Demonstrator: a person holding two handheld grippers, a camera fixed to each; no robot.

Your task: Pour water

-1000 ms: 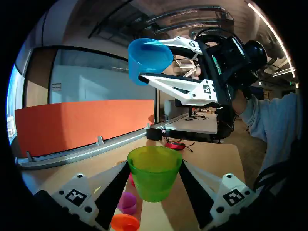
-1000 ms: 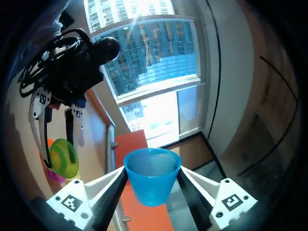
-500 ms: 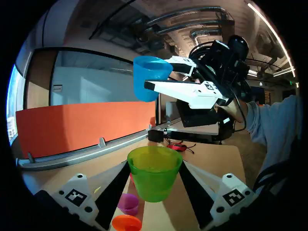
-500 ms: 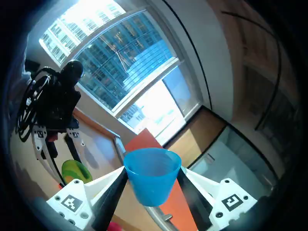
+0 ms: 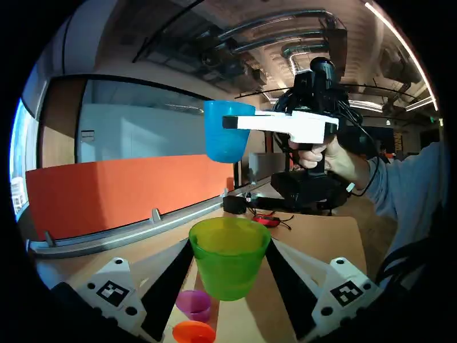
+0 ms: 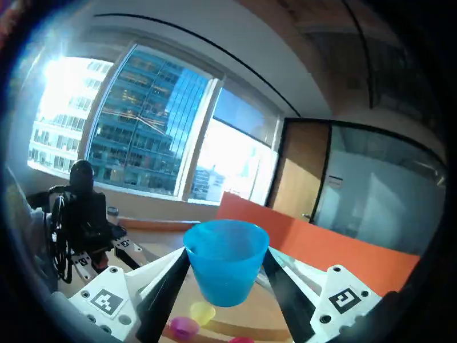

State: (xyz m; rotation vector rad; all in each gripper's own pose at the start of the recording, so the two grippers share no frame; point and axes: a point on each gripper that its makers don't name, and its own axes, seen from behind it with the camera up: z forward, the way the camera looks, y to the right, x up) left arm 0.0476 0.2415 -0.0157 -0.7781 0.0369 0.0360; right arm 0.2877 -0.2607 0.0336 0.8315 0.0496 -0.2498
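Blue cup [image 6: 227, 263], pinched upright and mouth up between both fingers of the right gripper [image 6: 226, 255]. One second earlier it lay tipped on its side with its mouth turned toward the left gripper [image 5: 228, 247]; the right gripper has since rolled back to level. Green cup [image 5: 229, 266], clamped upright between both fingers of the left gripper, its grip unchanged; the blue cup hangs in the air above and beyond it. Under the left gripper's fingers, a purple cup [image 5: 195, 303] and an orange cup [image 5: 193, 332] stand on the wooden table [image 5: 325, 234]. Under the right gripper's fingers, a yellow cup [image 6: 203, 312] and a pink cup [image 6: 184, 327] stand on the same surface. Beyond the left gripper: the hand [image 5: 323, 155] and pale sleeve [image 5: 411, 188] that carry the right gripper, an orange partition [image 5: 114, 188] along the table's far edge, a glass wall [image 5: 143, 126], and exposed ceiling pipes [image 5: 268, 23]. Beyond the right gripper: a wooden door [image 6: 300, 171] and tall windows [image 6: 143, 137] facing high-rise buildings.
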